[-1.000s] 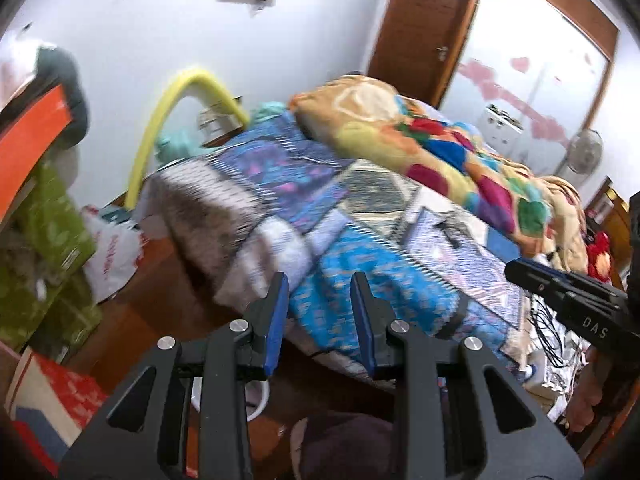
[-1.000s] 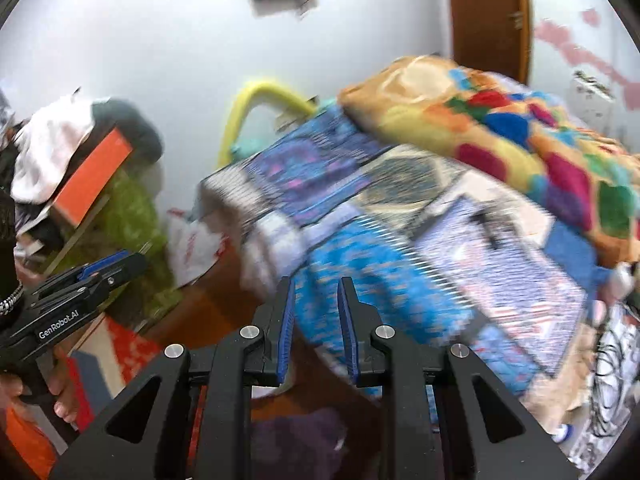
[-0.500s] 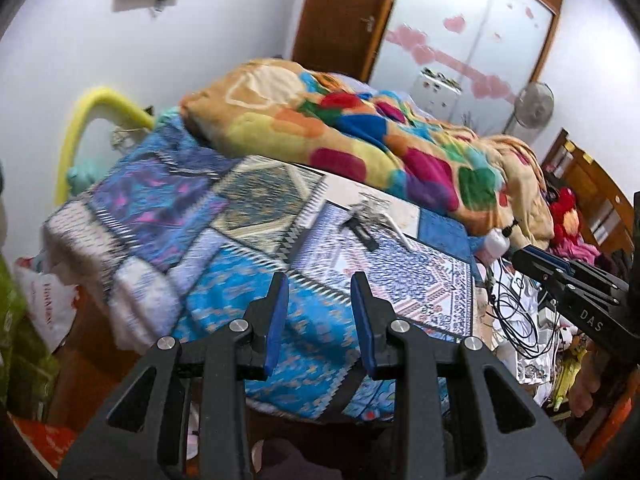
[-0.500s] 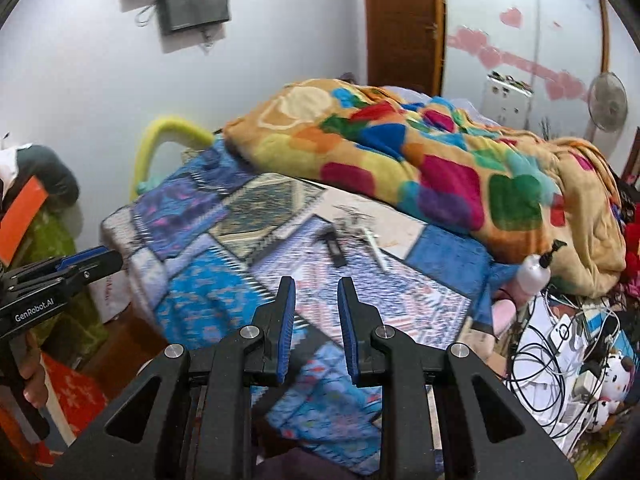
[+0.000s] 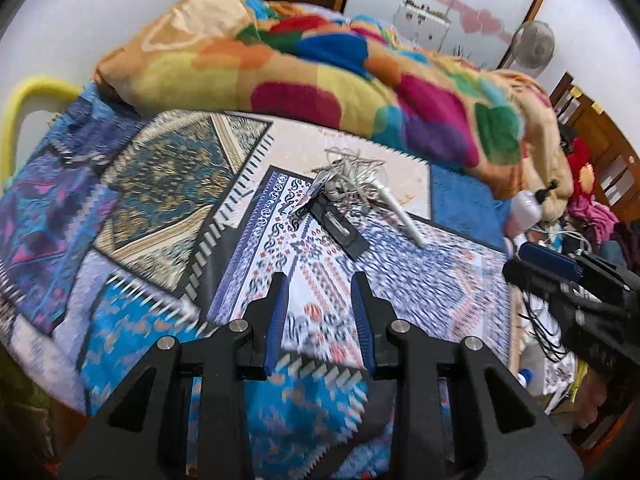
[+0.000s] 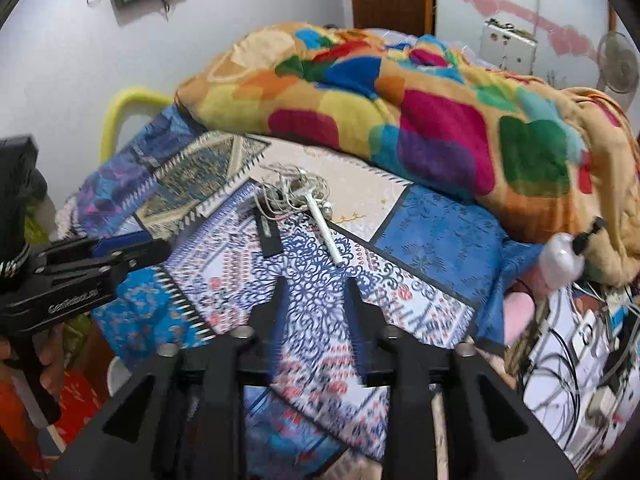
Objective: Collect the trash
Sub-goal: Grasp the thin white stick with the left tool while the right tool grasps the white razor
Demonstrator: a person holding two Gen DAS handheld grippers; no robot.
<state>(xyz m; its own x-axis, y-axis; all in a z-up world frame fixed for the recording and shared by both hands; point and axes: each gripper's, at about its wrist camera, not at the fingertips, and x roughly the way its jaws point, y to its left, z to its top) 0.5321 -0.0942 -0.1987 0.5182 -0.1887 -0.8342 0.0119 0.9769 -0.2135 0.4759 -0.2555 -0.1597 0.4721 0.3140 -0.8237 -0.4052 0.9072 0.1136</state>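
Nearest the cameras, the left hand-held gripper (image 5: 318,304) and the right hand-held gripper (image 6: 314,304) are both held above the front of the bed (image 5: 168,200), each with its fingers parted by a clear gap and nothing gripped between them. No piece of trash is seen to be picked up, so the collecting is judged to be at its very start. Further in, on the patterned bedspread, the likely trash is found in one small cluster: a flat black strip (image 5: 340,230), a white stick (image 5: 400,214) just beside it, and a tangle of pale string (image 5: 354,168) touching both. All three are left to be gathered. No bin or bag is shown. Beyond, a bright patchwork blanket (image 5: 320,68) is heaped along the far side of the bed.
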